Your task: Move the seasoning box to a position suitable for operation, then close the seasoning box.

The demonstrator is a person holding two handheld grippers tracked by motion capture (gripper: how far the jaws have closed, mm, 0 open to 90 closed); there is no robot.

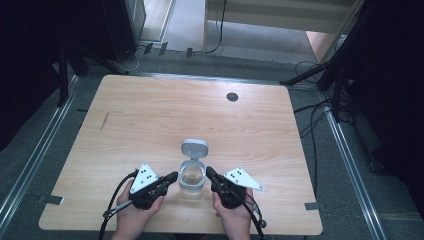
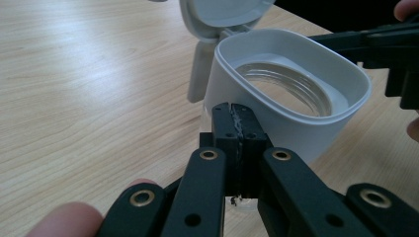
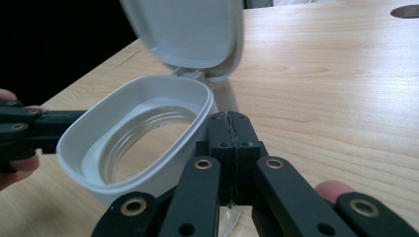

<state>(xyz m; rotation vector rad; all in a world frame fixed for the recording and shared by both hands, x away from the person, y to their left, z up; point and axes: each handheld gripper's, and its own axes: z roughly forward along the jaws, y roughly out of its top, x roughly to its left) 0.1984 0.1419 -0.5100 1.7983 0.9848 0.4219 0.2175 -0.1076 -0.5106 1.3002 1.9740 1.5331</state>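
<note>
Jar [image 1: 192,179] stands at table's [image 1: 150,115] near edge, lid [image 1: 194,149] flipped open; left gripper [image 1: 173,176] and right gripper [image 1: 209,172] flank it, jaws closed together on nothing; a sideways nudge could likely tip or slide the jar.

Both hands come in over the near edge of the surface, the left hand [image 1: 134,214] holding the left tool [image 1: 172,176] and the right hand [image 1: 231,216] holding the right tool [image 1: 209,172]. The tools angle inward toward each other, tips well apart. In each gripper view the jaws are pressed together with nothing between them.
</note>
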